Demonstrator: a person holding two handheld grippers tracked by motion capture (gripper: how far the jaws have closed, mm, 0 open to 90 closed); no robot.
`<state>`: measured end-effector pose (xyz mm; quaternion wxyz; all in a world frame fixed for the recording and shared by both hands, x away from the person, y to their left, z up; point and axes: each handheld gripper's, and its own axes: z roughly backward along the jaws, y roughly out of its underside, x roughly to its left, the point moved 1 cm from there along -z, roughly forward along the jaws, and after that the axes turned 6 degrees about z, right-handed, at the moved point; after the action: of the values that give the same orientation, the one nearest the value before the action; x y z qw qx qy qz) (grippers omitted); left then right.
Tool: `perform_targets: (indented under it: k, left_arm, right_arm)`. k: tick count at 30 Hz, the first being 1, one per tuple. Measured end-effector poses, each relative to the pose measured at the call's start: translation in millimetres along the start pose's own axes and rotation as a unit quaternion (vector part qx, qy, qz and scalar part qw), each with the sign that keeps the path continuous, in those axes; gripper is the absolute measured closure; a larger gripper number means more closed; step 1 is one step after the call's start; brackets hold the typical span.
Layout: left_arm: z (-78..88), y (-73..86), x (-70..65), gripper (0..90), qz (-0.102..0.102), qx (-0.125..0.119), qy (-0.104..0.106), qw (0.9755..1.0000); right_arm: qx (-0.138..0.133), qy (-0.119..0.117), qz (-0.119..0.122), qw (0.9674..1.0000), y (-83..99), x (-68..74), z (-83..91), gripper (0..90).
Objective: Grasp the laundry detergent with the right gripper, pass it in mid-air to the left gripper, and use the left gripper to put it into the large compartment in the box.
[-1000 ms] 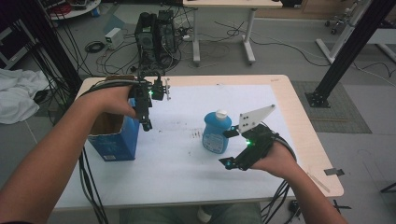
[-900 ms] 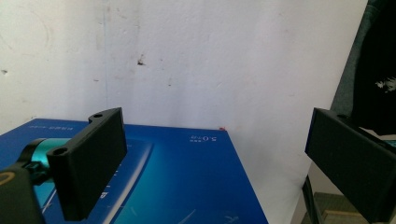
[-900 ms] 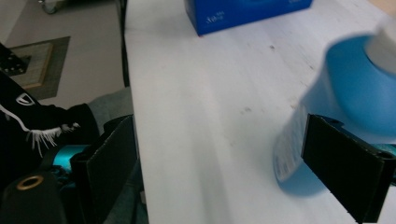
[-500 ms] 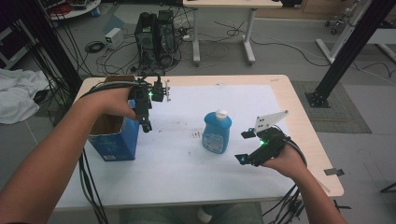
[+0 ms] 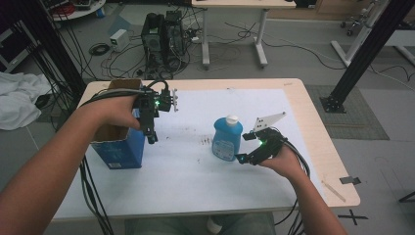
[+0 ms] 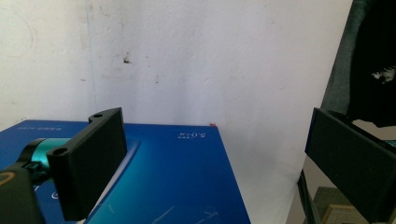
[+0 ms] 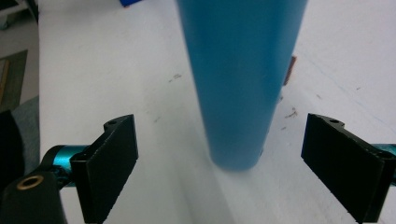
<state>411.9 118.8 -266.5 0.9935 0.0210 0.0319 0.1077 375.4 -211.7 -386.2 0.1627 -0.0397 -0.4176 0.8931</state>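
Right gripper (image 5: 243,148) jaws apart, blue bottle (image 5: 226,138) at its 12; left gripper (image 5: 152,138) jaws apart over blue box (image 5: 119,150).

A grey floor (image 5: 372,161) is seen around the desk (image 5: 313,122), whose pale wood edge frames a white top. Beyond the desk's far edge a second table (image 5: 235,19) stands on white legs, with a black computer tower (image 5: 164,34) beside it among loose cables. White cloth (image 5: 17,100) is heaped off the left edge, and a black post (slanted) (image 5: 364,54) rises at the right.
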Motion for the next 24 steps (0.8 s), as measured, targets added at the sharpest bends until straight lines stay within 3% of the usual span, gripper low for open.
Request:
perform_targets:
  k: [11,24]
  left_arm:
    - [0.1,-1.1,2.2,5.3,0.001,0.001,0.006,1.0]
    - [-1.0,-2.6,0.9,5.3,-0.002,0.001,0.002,1.0]
  right_arm:
    - [-0.03,0.003,0.003,0.9995,-2.3,-7.0,-19.6,9.9]
    - [-0.057,0.027,0.007,0.9979,-5.3,-6.5,-35.8,9.9]
